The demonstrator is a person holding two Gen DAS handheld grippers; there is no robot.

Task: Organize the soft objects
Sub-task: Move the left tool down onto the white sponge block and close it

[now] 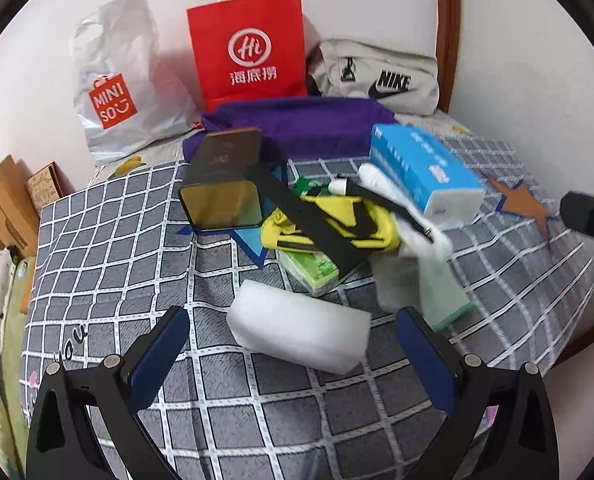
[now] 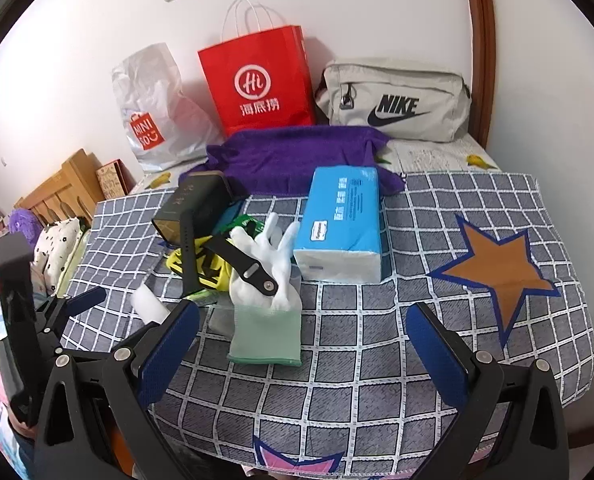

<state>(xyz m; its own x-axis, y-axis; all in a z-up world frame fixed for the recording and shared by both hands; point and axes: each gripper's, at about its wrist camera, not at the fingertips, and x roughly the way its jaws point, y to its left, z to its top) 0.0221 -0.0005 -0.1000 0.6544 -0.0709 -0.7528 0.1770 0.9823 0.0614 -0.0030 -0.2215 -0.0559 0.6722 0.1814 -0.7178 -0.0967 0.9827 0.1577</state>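
Left wrist view: left tongs (image 1: 293,354) spread wide, nothing between the pads, hovering low over the grid-pattern cover (image 1: 137,240) on the bed. White foam block (image 1: 299,336) lies on the cover right ahead, roughly between the two fingertips but not touched by either. Behind it the pile: green tissue pack (image 1: 313,276) flat on the cover, yellow-black cloth (image 1: 337,224) on top of it, black strap (image 1: 309,220) draped across both. White gloves (image 1: 413,240) on the right of the pile, pale green cloth (image 1: 445,296) beneath their cuffs. Dark tin box (image 1: 221,184) lying on its side left of the pile. Blue tissue pack (image 1: 421,172) behind right. Purple towel (image 1: 297,124) further back. Against the wall: Miniso bag (image 1: 125,88), red paper bag (image 1: 249,52), Nike pouch (image 1: 381,76). Black part at the right edge, likely the other tool, cannot tell for sure.

Right wrist view: right tongs (image 2: 301,340) also wide apart, empty, above the cover (image 2: 377,360). Green cloth (image 2: 267,334) just ahead, closer to the left finger, gloves (image 2: 269,264) lying on its far end with the strap (image 2: 243,262) over them. Blue tissue pack (image 2: 341,228) just right of the gloves. Foam block (image 2: 149,304) partly hidden behind the left finger. Left tongs (image 2: 77,300) visible at far left, near the foam. Orange star patch (image 2: 497,272) on the cover to the right. Towel (image 2: 297,156) and three bags at the back.
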